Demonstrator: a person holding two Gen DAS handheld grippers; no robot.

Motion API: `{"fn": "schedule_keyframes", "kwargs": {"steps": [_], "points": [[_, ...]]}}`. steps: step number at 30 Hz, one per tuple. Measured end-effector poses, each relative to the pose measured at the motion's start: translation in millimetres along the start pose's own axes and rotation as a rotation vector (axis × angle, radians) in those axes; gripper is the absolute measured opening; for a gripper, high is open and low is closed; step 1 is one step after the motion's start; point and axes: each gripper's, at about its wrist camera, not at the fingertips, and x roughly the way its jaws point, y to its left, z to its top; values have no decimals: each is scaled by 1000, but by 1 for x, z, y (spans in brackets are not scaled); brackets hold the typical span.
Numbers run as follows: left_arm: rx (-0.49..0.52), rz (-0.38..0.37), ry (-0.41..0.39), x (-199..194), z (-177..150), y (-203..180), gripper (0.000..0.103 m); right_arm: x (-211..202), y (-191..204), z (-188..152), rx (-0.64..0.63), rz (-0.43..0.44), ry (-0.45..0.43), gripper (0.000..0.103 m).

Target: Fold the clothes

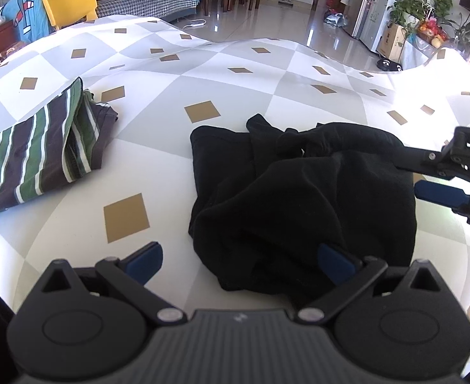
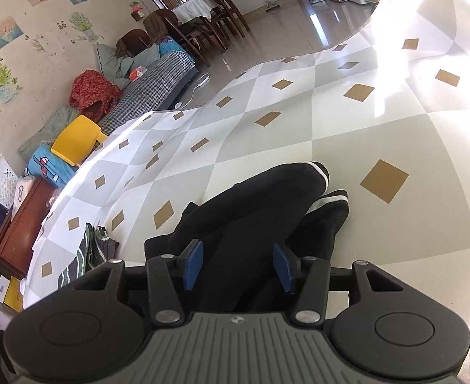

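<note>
One garment folded, the black one lying bunched mid-fold.
We are finding the striped shirt (image 1: 39, 150) folded aside on the tabletop (image 1: 267, 76); the black garment (image 1: 302, 198) is sitting centrally, both the left tool (image 1: 239, 264) and right tool (image 2: 238, 267) released.

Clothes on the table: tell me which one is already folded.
The striped garment, green, dark and white, lies flat and squared off to the left. The black garment between the grippers is still bunched.

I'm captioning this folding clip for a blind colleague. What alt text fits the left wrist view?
A black garment lies bunched on a checked tablecloth, just ahead of the open left gripper. The right gripper reaches in from the right edge, open, at the garment's side. A folded green striped garment rests to the left.
</note>
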Motion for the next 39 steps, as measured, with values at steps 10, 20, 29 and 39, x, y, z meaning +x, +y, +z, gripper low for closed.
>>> {"fn": "schedule_keyframes", "kwargs": {"steps": [10,20,29,39], "points": [[42,14,35,23,-3,-11,103,40,-6,1,23,-47,-10,49],[8,17,65,40,-2,-10,103,39,2,-4,-38,-15,-39,11],[0,34,55,51,10,-15,103,5,22,-6,-117,192,-71,8],[-29,28,58,40,8,-5,103,-2,16,-12,-106,139,-63,34]]}}
